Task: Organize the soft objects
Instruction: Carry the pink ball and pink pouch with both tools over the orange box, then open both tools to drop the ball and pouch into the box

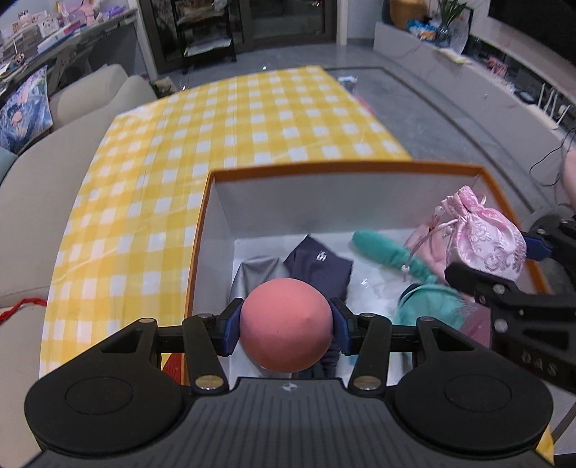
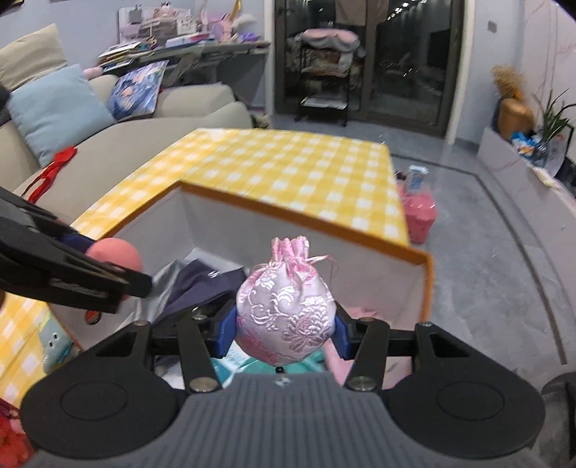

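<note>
My left gripper [image 1: 286, 329] squeezes the pink ball [image 1: 286, 325], right gripper [image 2: 286, 333] clamps the satin pouch [image 2: 286, 316] over the box [image 1: 345, 167]; tools might collide.

— Where am I working here?

— I'm in a home, a living room. My landmark is the counter [image 2: 288, 169] under its yellow checked cloth. Left of it stands a beige sofa [image 2: 151, 122] with a pale blue cushion [image 2: 54, 108].

— And beyond it?

— Behind the counter I see dark glass doors [image 2: 396, 61] and a rolling rack [image 2: 324, 72]; a cluttered shelf [image 2: 187, 39] sits behind the sofa. Right of the counter, a potted plant [image 1: 446, 18] stands on a low ledge.
</note>
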A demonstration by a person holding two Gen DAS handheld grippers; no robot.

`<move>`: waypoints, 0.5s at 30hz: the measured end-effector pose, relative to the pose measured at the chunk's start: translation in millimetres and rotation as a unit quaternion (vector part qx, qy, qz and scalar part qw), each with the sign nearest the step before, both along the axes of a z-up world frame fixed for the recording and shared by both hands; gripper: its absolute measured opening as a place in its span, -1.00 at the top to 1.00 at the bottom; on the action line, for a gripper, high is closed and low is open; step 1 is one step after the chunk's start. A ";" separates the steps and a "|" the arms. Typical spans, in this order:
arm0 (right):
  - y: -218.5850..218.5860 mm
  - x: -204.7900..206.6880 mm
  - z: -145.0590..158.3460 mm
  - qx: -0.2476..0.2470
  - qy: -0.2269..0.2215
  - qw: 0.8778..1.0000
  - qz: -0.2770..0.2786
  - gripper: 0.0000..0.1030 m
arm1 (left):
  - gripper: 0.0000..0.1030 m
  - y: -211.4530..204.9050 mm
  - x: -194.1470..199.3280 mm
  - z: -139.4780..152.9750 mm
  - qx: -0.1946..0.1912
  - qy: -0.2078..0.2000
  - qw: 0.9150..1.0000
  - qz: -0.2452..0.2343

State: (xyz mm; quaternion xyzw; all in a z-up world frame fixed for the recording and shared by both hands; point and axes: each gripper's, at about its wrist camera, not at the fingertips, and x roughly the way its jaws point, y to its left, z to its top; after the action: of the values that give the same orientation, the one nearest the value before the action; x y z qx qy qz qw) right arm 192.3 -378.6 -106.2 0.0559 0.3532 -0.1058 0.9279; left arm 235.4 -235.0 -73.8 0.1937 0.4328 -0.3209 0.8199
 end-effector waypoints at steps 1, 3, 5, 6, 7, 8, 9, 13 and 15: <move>1.5 1.8 -2.9 0.005 0.003 1.000 0.003 -0.01 | -0.11 -0.3 1.7 -4.3 0.005 0.003 1.000 0.002; 8.3 6.0 -8.5 0.012 0.011 1.000 0.009 -0.01 | -0.11 -0.6 4.6 -11.2 0.015 0.007 1.000 0.007; 13.4 9.7 -14.0 0.018 0.020 1.000 0.014 -0.01 | -0.11 -0.7 5.7 -17.2 0.025 0.011 1.000 0.006; 15.3 11.6 -16.9 0.021 0.026 0.999 0.015 -0.01 | -0.11 -0.9 6.3 -20.1 0.031 0.011 0.999 0.005; 17.0 13.3 -19.9 0.024 0.032 0.999 0.017 -0.01 | -0.11 -0.7 6.9 -22.7 0.037 0.012 0.999 0.004; 18.0 14.0 -22.4 0.028 0.037 0.999 0.018 -0.01 | -0.11 -1.1 7.7 -24.7 0.042 0.012 0.999 0.004; 19.3 15.1 -24.8 0.032 0.042 0.998 0.020 -0.01 | -0.11 -0.9 8.7 -26.6 0.046 0.014 0.999 0.004; 23.3 20.8 -31.4 0.043 0.056 0.997 0.026 -0.02 | -0.12 -0.2 12.9 -33.5 0.059 0.017 0.998 0.003; 26.1 22.2 -34.7 0.047 0.063 0.996 0.030 -0.02 | -0.13 0.3 13.6 -36.4 0.064 0.016 0.998 0.003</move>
State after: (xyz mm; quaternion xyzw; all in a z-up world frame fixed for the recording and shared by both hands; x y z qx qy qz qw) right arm 214.5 -352.5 -140.8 0.0817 0.4173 -0.0642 0.9028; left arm 249.0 -234.7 -110.2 0.2391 0.4656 -0.2932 0.8000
